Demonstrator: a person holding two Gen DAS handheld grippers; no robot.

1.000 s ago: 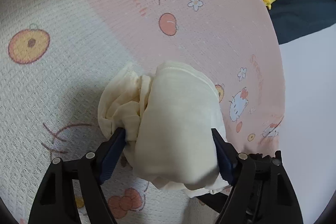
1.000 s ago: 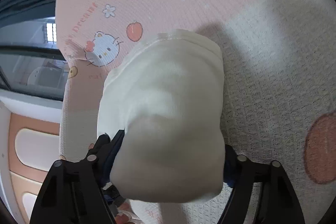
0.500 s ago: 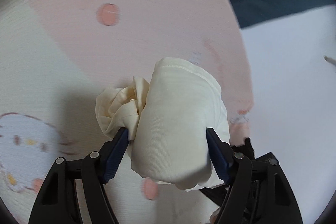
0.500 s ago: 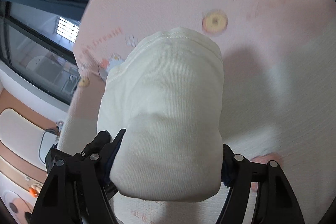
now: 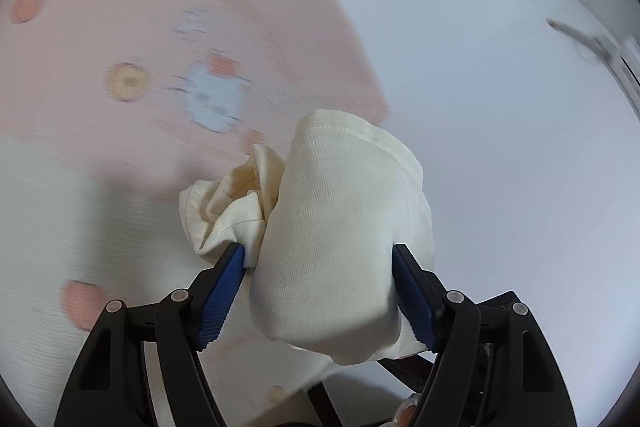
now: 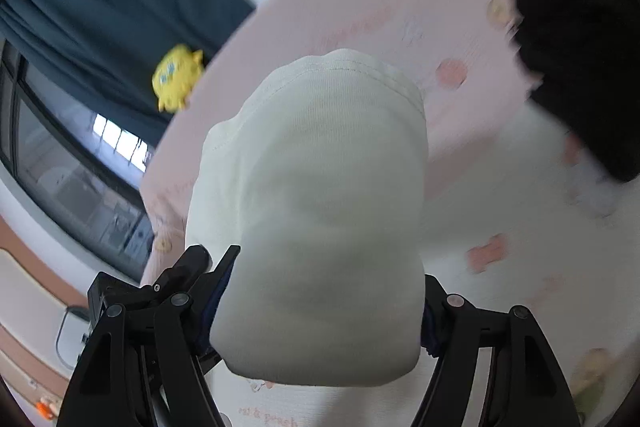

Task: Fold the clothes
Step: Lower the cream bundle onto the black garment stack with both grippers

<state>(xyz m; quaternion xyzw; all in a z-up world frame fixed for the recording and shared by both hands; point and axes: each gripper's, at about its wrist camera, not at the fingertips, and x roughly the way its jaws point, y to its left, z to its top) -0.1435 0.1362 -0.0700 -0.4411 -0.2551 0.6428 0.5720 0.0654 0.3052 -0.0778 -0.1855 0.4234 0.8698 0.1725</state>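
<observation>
A cream garment point(image 6: 320, 219) fills the space ahead of both grippers. Beyond it, the pink blanket point(image 6: 472, 27) lies open, except for a black garment point(image 6: 580, 47) at two o'clock.

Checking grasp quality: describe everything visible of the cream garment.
The cream garment is a soft ribbed knit with a stitched hem along its top edge. It is bunched, lifted above the pink printed sheet, and clamped in both the left gripper and the right gripper. A crumpled wad bulges left of the smooth fold.
</observation>
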